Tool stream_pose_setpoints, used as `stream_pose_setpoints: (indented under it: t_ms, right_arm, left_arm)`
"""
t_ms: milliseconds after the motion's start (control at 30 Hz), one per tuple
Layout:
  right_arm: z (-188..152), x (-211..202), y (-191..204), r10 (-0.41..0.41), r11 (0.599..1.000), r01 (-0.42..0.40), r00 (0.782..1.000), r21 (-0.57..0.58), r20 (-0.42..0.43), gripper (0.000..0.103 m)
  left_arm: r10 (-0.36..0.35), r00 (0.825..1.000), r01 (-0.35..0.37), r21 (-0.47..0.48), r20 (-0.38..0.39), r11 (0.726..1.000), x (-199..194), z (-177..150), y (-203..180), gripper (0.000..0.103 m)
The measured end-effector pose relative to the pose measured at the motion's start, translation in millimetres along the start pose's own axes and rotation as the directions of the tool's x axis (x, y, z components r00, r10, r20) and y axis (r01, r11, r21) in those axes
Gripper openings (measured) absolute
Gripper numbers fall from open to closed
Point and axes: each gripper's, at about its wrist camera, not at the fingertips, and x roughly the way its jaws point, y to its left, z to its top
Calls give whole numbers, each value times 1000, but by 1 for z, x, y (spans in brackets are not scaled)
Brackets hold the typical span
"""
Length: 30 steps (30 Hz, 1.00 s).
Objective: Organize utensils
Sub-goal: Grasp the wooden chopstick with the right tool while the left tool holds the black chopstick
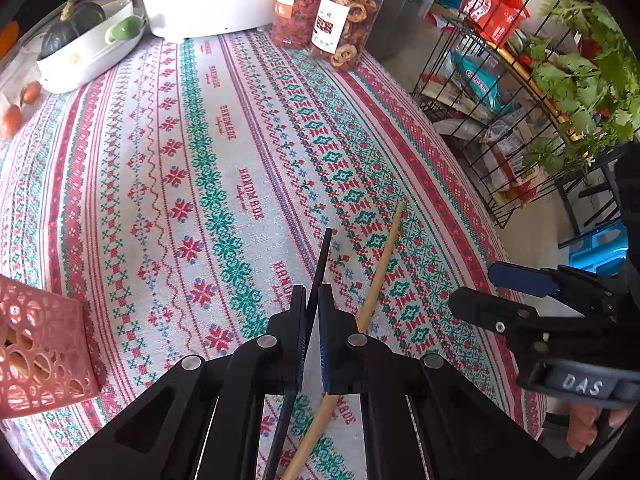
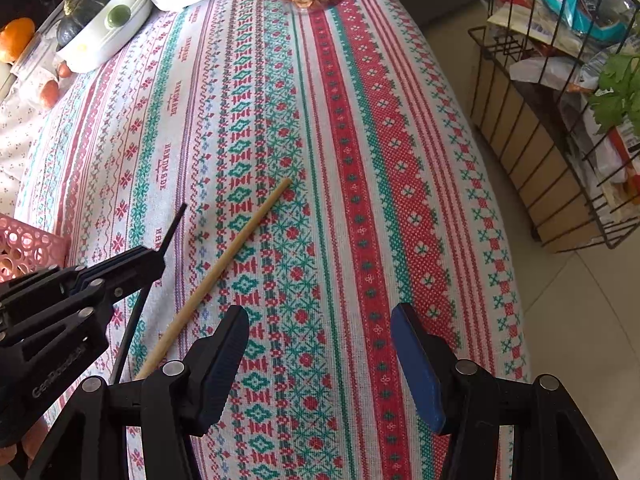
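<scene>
Pinching a black chopstick [image 1: 323, 264] between narrow jaws, our left claw [image 1: 313, 304] points steeply down over the patterned surface [image 1: 168, 168]. Its pads press on the stick, whose thin tip sticks out ahead of the fingers while its other end runs back beneath the claw. Just beside the black chopstick, on its right in the left wrist view, a wooden chopstick [image 1: 382, 264] lies flat on the cloth, slanting the same way and passing under the claw's right finger. Our right claw [image 2: 320, 344] hangs further right of the wooden chopstick with its jaws wide and nothing between them, only cloth below. To the left of the black chopstick, well apart, we see the corner of a pink perforated basket [image 1: 36, 360]. Far beyond its tip stand a white appliance [image 1: 208, 0], two jars of dried food [image 1: 344, 20] and a white dish [image 1: 84, 52] holding a dark squash.
</scene>
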Motion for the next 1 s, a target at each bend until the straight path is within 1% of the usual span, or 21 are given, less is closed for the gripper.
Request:
stream_pose_setpoints:
  t_ms: [100,200,233,333,367,400,467,567,600,633,667,733,767,867,1000]
  right_arm:
    - [5,7,7,8,1000,-8,1000,4,-7,64]
    - [11,16,18,36,999,-36,999,13,-24,63]
    - [13,19,22,45,999,-45,999,13,-29,59]
    - [19,31,35,47,999,-46,998,21,-42,54]
    - [21,32,40,33,999,-33,999,16,-24,54]
    - [23,34,44,28,999,-27,999,17,-24,51]
    - [23,36,51,-11,999,11,1000,36,6,48]
    - [20,40,69,-100,995,100,994,2,33,34]
    - [19,42,74,-122,992,123,992,-11,40,26]
    - [17,43,77,-139,990,140,989,-18,50,21]
    - [16,43,78,-144,989,145,988,-17,61,20]
    - [13,43,78,-127,992,128,989,-8,77,8]
    - [12,43,77,-104,994,105,992,-3,75,6]
    - [5,34,78,-46,999,46,995,4,84,6]
    - [-6,6,93,-17,998,27,986,-55,168,6]
  left_arm:
    - [-14,999,14,9,32,1000,-22,-12,7,5]
    - [-25,998,24,29,58,999,-47,-27,12,5]
    - [-31,997,29,34,67,999,-55,-32,15,5]
    - [-32,995,26,57,91,998,-79,-49,23,5]
    - [-31,995,24,64,99,998,-87,-54,25,4]
    - [-34,994,27,68,107,997,-94,-58,29,4]
    - [-41,991,32,68,124,997,-108,-66,37,4]
    - [-52,986,43,62,155,997,-127,-79,49,4]
    - [-54,984,45,60,169,997,-133,-83,52,4]
    - [-56,981,47,57,184,997,-138,-87,56,4]
    - [-59,979,49,55,195,997,-143,-89,58,4]
    - [-60,975,49,55,215,997,-151,-92,62,4]
    - [-57,973,45,58,225,997,-155,-94,62,4]
    - [-46,964,29,70,262,997,-169,-102,64,4]
    - [-37,946,12,82,322,997,-192,-111,67,4]
